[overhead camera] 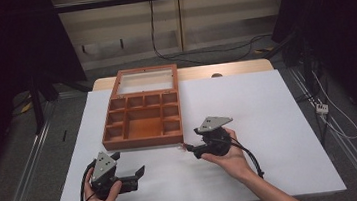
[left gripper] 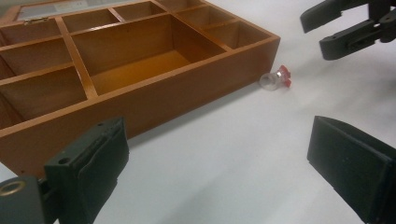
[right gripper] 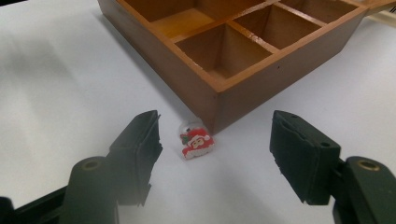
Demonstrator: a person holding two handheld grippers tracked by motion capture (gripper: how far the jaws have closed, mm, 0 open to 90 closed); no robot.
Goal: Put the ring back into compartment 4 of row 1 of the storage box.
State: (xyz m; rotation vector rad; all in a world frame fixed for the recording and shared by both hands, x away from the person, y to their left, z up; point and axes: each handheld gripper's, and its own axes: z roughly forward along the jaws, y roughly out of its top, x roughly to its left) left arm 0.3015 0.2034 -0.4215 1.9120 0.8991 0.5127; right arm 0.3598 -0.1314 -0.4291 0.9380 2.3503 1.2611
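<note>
Box (overhead camera: 141, 117) first: wooden, compartmented, lid thrown back, every cell bare, so it reads as the likely place for the Santa charm (right gripper: 196, 140). That charm lies on the table just beside the box's near right corner. Your right gripper (right gripper: 215, 149) has its jaws spread to either side of it, probably lined up for a pinch. Your left gripper (left gripper: 217, 172) waits before the box's front wall, jaws wide and holding nothing. White tabletop (overhead camera: 269, 121); beyond the box, grey floor with cables (overhead camera: 201, 53).
</note>
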